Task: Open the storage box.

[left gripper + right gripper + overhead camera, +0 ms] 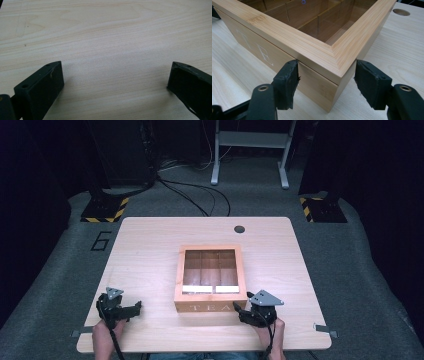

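Note:
A wooden tea box [210, 306] with "TEA" on its front and a framed see-through lid stands in the middle of the light wooden table [150, 245]. Dividers split its inside into compartments, and two white strips [210, 289] show along the near edge. My right gripper [243, 303] is open at the box's front right corner. In the right gripper view the box [312, 52] fills the top, and the right gripper [327, 66] straddles that corner just under the lid, one jaw by each face. My left gripper [120, 306] is open over bare table [112, 30], left of the box, with nothing between the left gripper's [114, 67] jaws.
A round cable hole [239, 229] sits near the table's far edge, also seen as the hole [401, 12] beyond the box. On the grey carpet behind stand a white metal frame [250, 150], black stands with striped bases [105, 210], and loose cables [200, 195].

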Motion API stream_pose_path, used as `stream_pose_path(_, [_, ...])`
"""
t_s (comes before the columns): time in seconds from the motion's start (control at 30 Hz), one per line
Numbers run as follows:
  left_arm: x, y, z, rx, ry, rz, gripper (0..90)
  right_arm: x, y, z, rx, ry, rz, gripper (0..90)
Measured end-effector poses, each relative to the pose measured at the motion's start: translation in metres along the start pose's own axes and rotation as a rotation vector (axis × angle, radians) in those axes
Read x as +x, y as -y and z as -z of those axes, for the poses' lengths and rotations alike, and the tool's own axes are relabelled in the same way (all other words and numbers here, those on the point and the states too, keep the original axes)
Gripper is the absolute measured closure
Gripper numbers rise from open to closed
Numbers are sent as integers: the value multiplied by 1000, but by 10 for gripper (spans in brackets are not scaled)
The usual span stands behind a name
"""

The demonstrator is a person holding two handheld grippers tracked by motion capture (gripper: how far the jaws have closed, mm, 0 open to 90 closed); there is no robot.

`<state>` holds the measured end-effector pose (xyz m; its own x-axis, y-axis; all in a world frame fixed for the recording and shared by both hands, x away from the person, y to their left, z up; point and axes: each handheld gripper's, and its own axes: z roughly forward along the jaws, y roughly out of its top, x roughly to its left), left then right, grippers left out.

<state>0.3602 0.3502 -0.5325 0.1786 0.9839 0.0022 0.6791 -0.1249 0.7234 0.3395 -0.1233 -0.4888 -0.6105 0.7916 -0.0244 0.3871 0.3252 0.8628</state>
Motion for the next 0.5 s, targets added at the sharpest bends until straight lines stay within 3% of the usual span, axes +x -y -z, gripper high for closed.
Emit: stream_pose_path(0.5, [0, 0, 0, 0, 0, 0, 3, -2, 6, 1, -38, -21, -25, 403])
